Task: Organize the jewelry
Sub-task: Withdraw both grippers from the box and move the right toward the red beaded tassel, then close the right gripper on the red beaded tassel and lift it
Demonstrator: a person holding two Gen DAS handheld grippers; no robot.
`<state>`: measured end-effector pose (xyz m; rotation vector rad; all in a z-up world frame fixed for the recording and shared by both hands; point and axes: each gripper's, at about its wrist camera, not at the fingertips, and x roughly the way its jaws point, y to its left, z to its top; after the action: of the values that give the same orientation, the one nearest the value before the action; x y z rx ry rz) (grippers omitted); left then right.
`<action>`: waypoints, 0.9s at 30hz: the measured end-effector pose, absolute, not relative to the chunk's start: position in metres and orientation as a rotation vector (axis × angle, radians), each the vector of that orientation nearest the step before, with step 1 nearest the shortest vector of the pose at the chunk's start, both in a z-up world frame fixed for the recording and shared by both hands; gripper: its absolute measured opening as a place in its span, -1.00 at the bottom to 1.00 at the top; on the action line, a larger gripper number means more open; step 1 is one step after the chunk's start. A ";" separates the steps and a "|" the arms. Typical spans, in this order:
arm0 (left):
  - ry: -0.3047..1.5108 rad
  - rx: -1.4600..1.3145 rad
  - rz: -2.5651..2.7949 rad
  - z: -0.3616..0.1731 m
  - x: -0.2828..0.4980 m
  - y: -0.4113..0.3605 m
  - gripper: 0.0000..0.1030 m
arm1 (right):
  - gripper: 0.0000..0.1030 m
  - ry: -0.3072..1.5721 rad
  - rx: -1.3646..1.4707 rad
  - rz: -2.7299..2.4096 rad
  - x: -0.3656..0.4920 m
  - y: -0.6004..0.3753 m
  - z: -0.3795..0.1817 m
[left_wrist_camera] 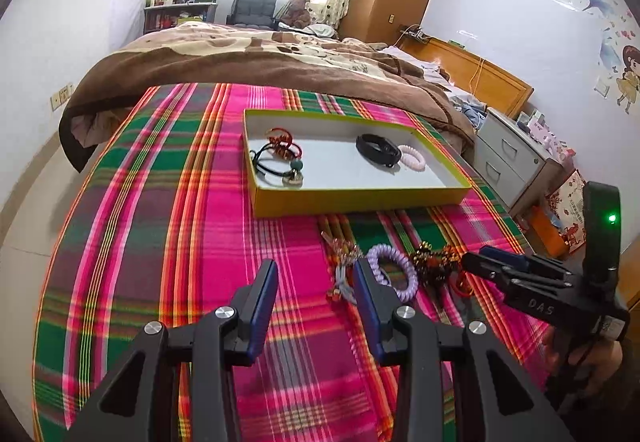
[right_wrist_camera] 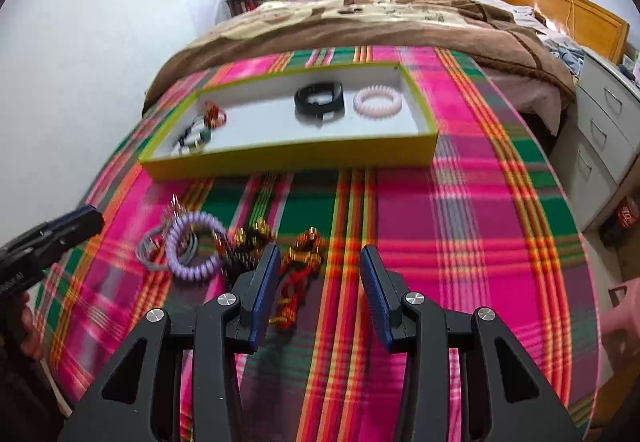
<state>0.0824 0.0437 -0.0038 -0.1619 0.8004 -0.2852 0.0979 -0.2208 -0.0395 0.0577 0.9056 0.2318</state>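
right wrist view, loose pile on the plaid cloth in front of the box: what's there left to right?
Grey hair ties → lilac spiral hair tie → dark beaded piece with gold bits → red and gold beaded piece. The grey ties and the lilac coil overlap. All lie outside the yellow box.

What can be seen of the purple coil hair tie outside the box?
The purple coil hair tie is a lavender spiral ring, plastic by its look, whole and unstretched. It lies flat on the plaid cloth in front of the yellow box, in a loose cluster. A grey hair tie passes under its left edge, and beaded red-and-gold pieces lie against its right side. Neither tool touches it.
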 end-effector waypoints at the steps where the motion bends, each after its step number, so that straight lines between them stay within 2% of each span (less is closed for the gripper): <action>1: 0.803 -0.162 -0.286 -0.005 0.081 0.044 -0.25 | -0.18 0.912 0.059 0.232 0.098 -0.219 -0.043; 13: 0.816 -0.187 -0.262 -0.011 0.079 0.056 -0.25 | -0.18 0.926 0.007 0.220 0.102 -0.204 -0.053; 17: 0.821 -0.182 -0.267 -0.011 0.080 0.053 -0.25 | -0.35 0.917 -0.036 0.192 0.098 -0.203 -0.053; 21: 0.835 -0.177 -0.270 -0.014 0.083 0.048 -0.25 | -0.70 0.914 -0.011 0.192 0.096 -0.213 -0.052; 24: 0.847 -0.174 -0.284 -0.017 0.085 0.042 -0.25 | -0.80 0.913 0.009 0.193 0.094 -0.221 -0.052; 27: 0.857 -0.161 -0.293 -0.019 0.088 0.035 -0.25 | -0.82 0.907 0.004 0.173 0.093 -0.226 -0.051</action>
<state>0.0882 0.0349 -0.0195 -0.1611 0.8570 -0.2926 0.0930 -0.2258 -0.0510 0.0037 0.9069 0.1734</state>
